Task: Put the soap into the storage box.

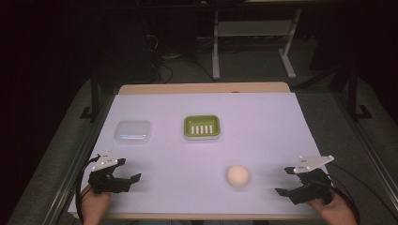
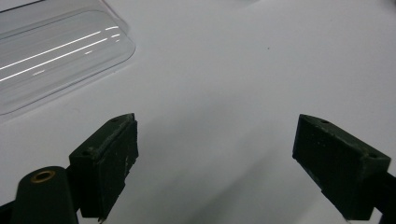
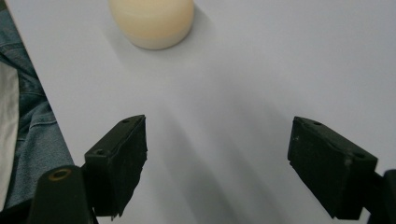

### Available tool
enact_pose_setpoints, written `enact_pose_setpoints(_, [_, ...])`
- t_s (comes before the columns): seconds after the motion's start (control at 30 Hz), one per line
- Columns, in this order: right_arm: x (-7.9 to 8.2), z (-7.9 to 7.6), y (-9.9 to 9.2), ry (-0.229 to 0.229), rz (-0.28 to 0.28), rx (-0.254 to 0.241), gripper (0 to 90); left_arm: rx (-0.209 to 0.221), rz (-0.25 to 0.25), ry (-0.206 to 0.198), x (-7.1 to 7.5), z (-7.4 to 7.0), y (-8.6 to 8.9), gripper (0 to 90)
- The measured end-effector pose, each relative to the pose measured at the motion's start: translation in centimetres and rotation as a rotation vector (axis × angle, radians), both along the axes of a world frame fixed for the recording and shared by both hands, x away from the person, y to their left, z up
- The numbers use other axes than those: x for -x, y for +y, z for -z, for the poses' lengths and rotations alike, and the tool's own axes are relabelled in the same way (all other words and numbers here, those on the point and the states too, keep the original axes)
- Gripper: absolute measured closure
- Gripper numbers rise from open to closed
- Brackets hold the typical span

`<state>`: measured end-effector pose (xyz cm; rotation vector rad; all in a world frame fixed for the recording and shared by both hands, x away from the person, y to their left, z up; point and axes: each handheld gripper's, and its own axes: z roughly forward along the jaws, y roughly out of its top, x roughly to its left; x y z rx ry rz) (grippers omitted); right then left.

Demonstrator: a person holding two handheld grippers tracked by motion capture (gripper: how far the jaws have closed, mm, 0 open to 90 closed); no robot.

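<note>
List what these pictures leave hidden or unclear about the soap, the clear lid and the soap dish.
- Soap: top cut off by the right gripper view's upper edge.
- Clear lid: cut off by the left gripper view's left and top edges.
- Green soap dish: too small in the high view to read its slots.

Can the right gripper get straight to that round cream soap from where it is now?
Probably yes. The right gripper is open and points at the cream soap, with bare white sheet between them. The green soap dish sits farther back, out of the way.
</note>
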<state>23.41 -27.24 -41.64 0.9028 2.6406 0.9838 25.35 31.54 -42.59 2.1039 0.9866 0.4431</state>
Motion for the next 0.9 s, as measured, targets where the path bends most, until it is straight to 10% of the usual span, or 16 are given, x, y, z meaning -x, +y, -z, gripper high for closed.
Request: enact_pose_setpoints(0.9, [-1.2,-1.2,3.4,0.021,-0.061,0.027,16.2,-0.019,0.023,-0.006,0.0,0.0,-0.4,13.6])
